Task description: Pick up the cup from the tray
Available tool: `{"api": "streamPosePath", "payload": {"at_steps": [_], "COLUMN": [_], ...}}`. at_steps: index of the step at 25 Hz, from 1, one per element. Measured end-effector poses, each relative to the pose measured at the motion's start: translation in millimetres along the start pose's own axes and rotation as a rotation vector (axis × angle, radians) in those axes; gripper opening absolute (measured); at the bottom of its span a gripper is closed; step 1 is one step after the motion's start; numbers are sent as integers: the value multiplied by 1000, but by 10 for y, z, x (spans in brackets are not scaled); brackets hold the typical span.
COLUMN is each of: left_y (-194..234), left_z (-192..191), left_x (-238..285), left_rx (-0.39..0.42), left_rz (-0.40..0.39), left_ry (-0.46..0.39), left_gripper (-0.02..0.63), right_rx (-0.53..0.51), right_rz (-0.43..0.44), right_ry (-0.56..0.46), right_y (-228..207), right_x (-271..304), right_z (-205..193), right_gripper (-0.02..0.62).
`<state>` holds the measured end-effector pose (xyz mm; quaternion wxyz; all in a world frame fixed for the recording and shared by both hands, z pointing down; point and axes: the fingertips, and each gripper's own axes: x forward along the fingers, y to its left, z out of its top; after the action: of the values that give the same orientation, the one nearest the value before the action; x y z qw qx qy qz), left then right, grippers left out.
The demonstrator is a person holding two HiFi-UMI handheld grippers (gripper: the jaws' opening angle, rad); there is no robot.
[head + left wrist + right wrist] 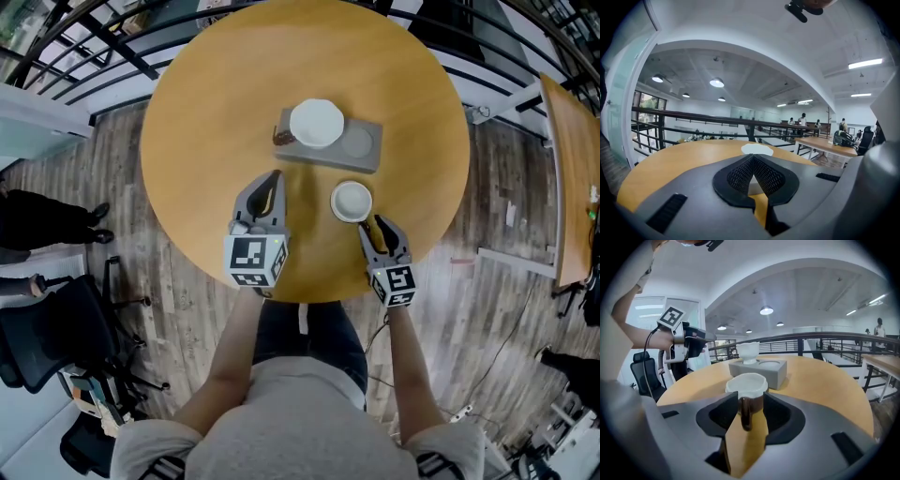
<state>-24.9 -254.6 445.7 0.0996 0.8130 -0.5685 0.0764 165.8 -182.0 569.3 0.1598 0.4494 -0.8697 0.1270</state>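
Observation:
A white-rimmed brown cup stands on the round wooden table, just in front of the grey tray. A second white cup sits in the tray's left recess; the right recess is empty. My right gripper is right behind the near cup. In the right gripper view the cup has its dark handle between the parted jaws, with gaps on both sides. My left gripper hovers to the left of the cup, shut and with nothing in it.
The table edge runs close to both grippers on my side. Black railings curve behind the table's far side. A second wooden table stands to the right, and an office chair to my left on the plank floor.

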Motion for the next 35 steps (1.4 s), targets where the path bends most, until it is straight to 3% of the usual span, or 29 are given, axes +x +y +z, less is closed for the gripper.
{"api": "streamPosePath", "payload": {"at_steps": [9, 17, 21, 23, 29, 35], "left_y": [-6, 160, 311, 381, 390, 341], "left_z": [127, 180, 181, 187, 136, -47], "left_x": [27, 35, 100, 153, 407, 601], "left_rx": [-16, -72, -38, -21, 118, 198], "left_rz": [-47, -42, -57, -79, -224, -350], "left_ry": [-30, -73, -62, -56, -6, 66], "left_gripper": [6, 6, 8, 71, 180, 210], "right_rx": [27, 63, 86, 89, 115, 132], "right_rz": [-4, 19, 12, 6, -1, 43], "right_ry": [-195, -264, -303, -316, -323, -324], "right_y": [215, 399, 388, 373, 308, 380], "right_x": [-109, -40, -66, -73, -53, -25], "right_z": [814, 1128, 1302, 1365, 1407, 1464], "right_gripper": [139, 138, 138, 138, 138, 138]}}
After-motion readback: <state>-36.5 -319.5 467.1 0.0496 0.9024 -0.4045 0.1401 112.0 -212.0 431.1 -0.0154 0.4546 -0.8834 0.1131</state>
